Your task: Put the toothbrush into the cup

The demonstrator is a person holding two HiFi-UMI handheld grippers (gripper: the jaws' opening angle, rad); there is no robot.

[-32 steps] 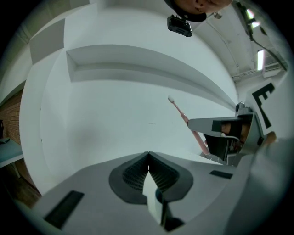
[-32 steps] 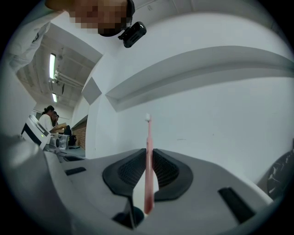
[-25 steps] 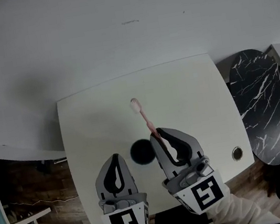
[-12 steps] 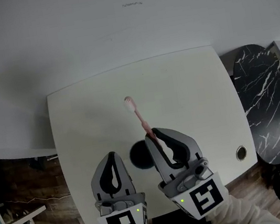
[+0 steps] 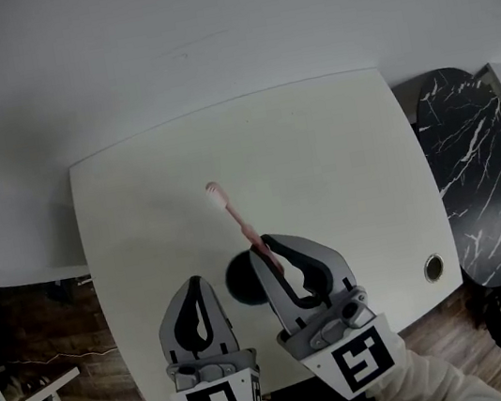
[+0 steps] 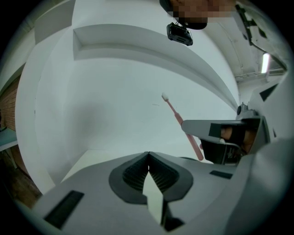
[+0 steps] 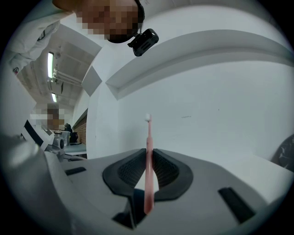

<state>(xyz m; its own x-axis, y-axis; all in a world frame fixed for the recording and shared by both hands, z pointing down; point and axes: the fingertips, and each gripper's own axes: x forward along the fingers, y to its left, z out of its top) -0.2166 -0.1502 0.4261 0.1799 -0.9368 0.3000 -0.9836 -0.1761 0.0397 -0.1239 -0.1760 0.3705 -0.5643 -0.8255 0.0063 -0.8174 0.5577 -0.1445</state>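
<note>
- The right gripper (image 5: 267, 242) is clamped on the pink toothbrush (image 5: 232, 215). Its pads pinch the handle low down, and the bristle end sticks out towards 11 o'clock in the head view.
- The black cup (image 5: 239, 280) stands on the white table (image 5: 337, 152). It is just beside that gripper at its 9 o'clock, partly hidden by a jaw, and the toothbrush isn't in it.
- The left gripper (image 5: 198, 283) hovers at the cup's 7 o'clock, jaws closed together on nothing.
</note>
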